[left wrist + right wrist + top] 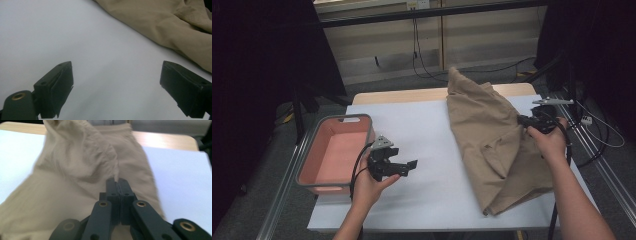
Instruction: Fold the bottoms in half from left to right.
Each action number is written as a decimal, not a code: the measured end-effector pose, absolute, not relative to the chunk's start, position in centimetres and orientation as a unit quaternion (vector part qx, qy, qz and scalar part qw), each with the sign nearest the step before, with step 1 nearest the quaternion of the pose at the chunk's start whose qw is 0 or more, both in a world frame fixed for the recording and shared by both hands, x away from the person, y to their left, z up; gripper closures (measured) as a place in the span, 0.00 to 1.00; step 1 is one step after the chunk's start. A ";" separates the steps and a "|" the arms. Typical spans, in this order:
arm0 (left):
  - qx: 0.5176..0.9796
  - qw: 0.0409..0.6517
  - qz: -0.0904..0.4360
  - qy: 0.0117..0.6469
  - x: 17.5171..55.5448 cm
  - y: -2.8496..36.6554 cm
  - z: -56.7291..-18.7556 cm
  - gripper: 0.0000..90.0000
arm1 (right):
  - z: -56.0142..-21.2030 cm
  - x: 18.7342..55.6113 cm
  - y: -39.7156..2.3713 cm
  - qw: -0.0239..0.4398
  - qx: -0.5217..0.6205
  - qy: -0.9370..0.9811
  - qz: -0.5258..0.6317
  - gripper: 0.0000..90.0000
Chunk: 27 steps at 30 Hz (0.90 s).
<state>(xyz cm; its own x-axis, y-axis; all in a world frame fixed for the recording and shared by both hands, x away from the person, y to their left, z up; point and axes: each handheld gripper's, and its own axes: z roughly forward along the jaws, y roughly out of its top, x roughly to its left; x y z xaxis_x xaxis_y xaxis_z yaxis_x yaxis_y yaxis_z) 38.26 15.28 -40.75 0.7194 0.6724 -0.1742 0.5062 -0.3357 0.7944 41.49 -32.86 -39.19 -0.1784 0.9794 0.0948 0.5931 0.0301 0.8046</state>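
A tan pair of shorts (492,135) lies crumpled on the right half of the white table (427,130). My right gripper (523,120) is shut on a fold of the tan shorts (82,167) at their right side, with the cloth pulled up into a ridge between its closed jaws (118,182). My left gripper (412,165) hovers over bare table near the left, jaws wide apart and nothing between them (116,80). In the left gripper view the edge of the shorts (160,22) lies well beyond the jaws.
A pink bin with a grey rim (337,150) stands at the table's left edge, right beside my left hand. Beyond the far wooden edge (412,94) are a wall and hanging cables (417,45). Metal rails (597,155) run along the table's right side.
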 end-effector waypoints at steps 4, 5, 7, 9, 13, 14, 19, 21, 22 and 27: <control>0.815 0.444 0.092 0.361 38.3 15.2 -40.9 0.13 | -40.3 41.5 -34.7 0.256 0.604 0.662 0.361 1.00; 0.815 0.444 0.092 0.361 38.3 15.1 -40.9 0.13 | -40.6 41.5 -34.8 0.256 0.606 0.663 0.359 1.00; 0.815 0.444 0.092 0.361 38.3 15.1 -40.9 0.13 | -41.0 41.5 -34.8 0.255 0.605 0.665 0.357 1.00; 0.815 0.443 0.092 0.362 38.3 15.1 -40.9 0.13 | -41.4 41.6 -34.4 0.257 0.599 0.672 0.352 1.00; 0.814 0.444 0.092 0.362 38.3 15.1 -40.9 0.13 | -41.4 41.8 -33.7 0.263 0.591 0.678 0.348 1.00; 0.815 0.444 0.093 0.361 38.3 15.2 -40.9 0.13 | -41.3 41.8 -33.6 0.263 0.589 0.679 0.350 1.00; 0.814 0.445 0.093 0.361 38.2 15.2 -40.8 0.13 | -40.7 41.9 -33.3 0.273 0.581 0.684 0.347 1.00; 0.815 0.445 0.093 0.359 38.2 15.2 -40.8 0.13 | -40.5 42.1 -33.5 0.274 0.581 0.683 0.347 1.00; 0.815 0.445 0.092 0.359 38.2 15.2 -40.8 0.13 | -40.4 42.2 -33.6 0.276 0.581 0.685 0.342 1.00; 0.814 0.446 0.092 0.361 38.3 15.2 -40.8 0.13 | -40.1 42.9 -34.2 0.285 0.585 0.681 0.338 1.00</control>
<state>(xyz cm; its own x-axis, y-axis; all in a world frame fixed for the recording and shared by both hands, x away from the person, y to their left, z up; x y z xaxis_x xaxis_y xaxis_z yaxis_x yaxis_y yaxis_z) 38.27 15.20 -40.77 0.7223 0.6699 -0.1720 0.5050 -0.3409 0.7930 42.90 -34.17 -40.09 -0.1541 0.9880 0.0068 0.6033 0.0887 0.7926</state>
